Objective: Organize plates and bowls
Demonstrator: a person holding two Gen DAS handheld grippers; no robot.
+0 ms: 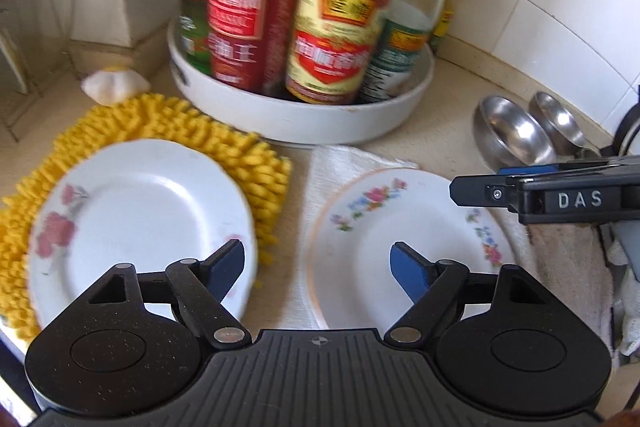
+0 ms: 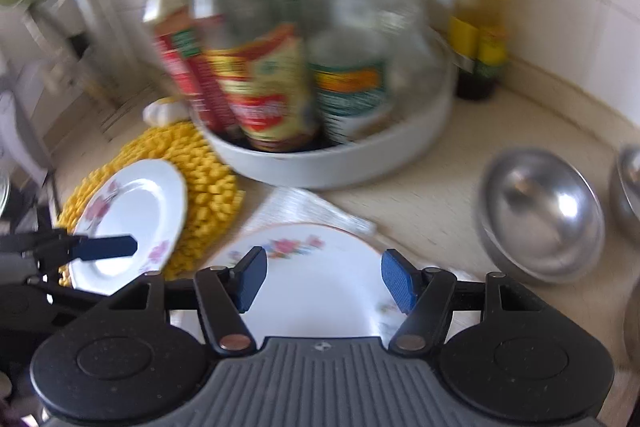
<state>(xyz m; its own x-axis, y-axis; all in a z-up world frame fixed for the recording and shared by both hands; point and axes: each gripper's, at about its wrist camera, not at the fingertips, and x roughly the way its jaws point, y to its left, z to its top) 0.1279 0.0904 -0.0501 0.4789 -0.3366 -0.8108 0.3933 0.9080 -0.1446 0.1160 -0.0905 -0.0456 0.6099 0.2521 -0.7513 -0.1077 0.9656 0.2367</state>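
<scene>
The right gripper [image 2: 322, 279] hangs with its fingers apart and nothing between them, directly over the near part of the flowered plate [image 2: 320, 279] that lies on a white cloth [image 2: 308, 205] — this hand is the nearer one to it. The left gripper [image 1: 318, 267], also spread and empty, hovers over the gap between this plate and the pink-flower plate [image 1: 140, 223] on the yellow mat [image 1: 180, 125]. Farther right two steel bowls [image 2: 540, 219] stand on free counter, and behind everything the white tray [image 1: 304, 123] of bottles limits the room.
</scene>
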